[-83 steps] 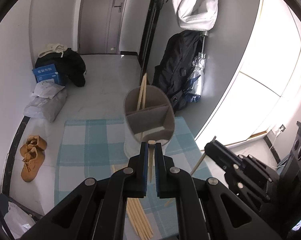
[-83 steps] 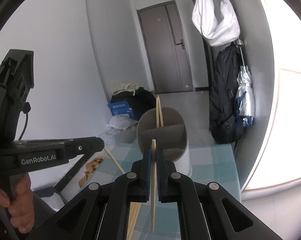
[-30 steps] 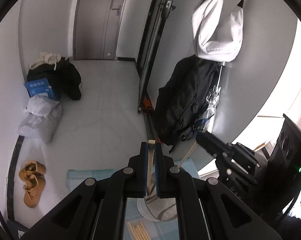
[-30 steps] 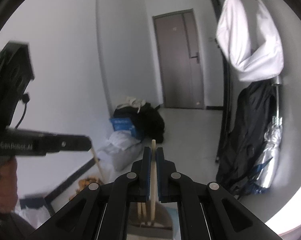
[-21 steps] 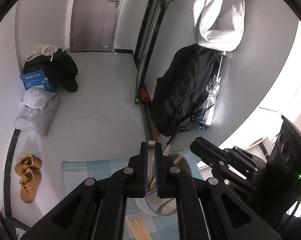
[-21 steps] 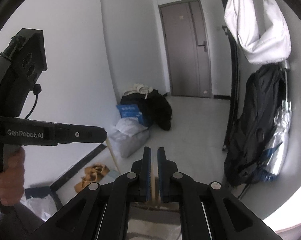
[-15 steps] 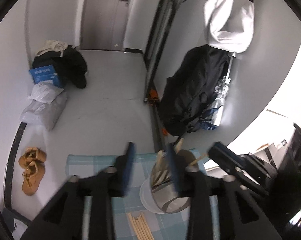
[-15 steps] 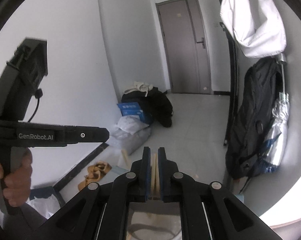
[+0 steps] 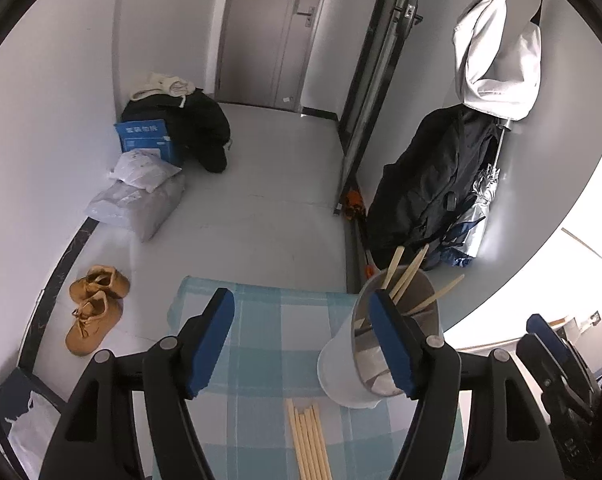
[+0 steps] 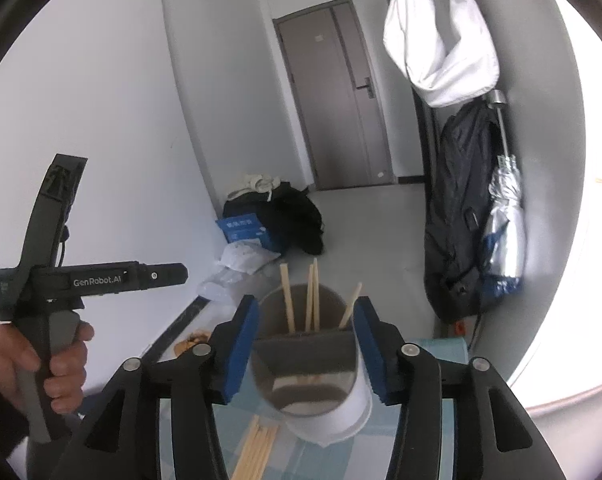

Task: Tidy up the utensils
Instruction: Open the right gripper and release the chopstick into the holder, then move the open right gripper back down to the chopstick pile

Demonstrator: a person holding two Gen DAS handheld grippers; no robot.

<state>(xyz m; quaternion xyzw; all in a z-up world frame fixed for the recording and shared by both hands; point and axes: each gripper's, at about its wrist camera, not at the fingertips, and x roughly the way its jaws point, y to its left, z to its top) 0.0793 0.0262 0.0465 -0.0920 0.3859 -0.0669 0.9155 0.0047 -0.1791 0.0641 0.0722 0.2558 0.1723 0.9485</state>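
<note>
The chopsticks (image 10: 312, 296) stand in a round gray cup (image 10: 321, 376) with a wall inside that splits it in two. The sticks are thin, pale wood and lean in the far half. The cup sits on a table with a blue and white checked cloth (image 9: 277, 332).

In the right view, the cup is right between the blue pads of the right hand-held gripper (image 10: 307, 348), just under it. The jaws are spread wide and hold nothing. This view looks down into the cup and shows the dividing wall.

In the left view, the cup is off to the right, behind the right finger of the left hand-held gripper (image 9: 303, 338). Its jaws are spread wide too, with nothing in them. This view shows more loose chopsticks (image 9: 307, 440) lying side by side flat on the cloth, just below the gripper.

Only the right view shows the person's hand (image 10: 33, 364) around the black handle of the left hand-held gripper.

Past the table, brown shoes (image 9: 95, 308) sit on the gray floor.
</note>
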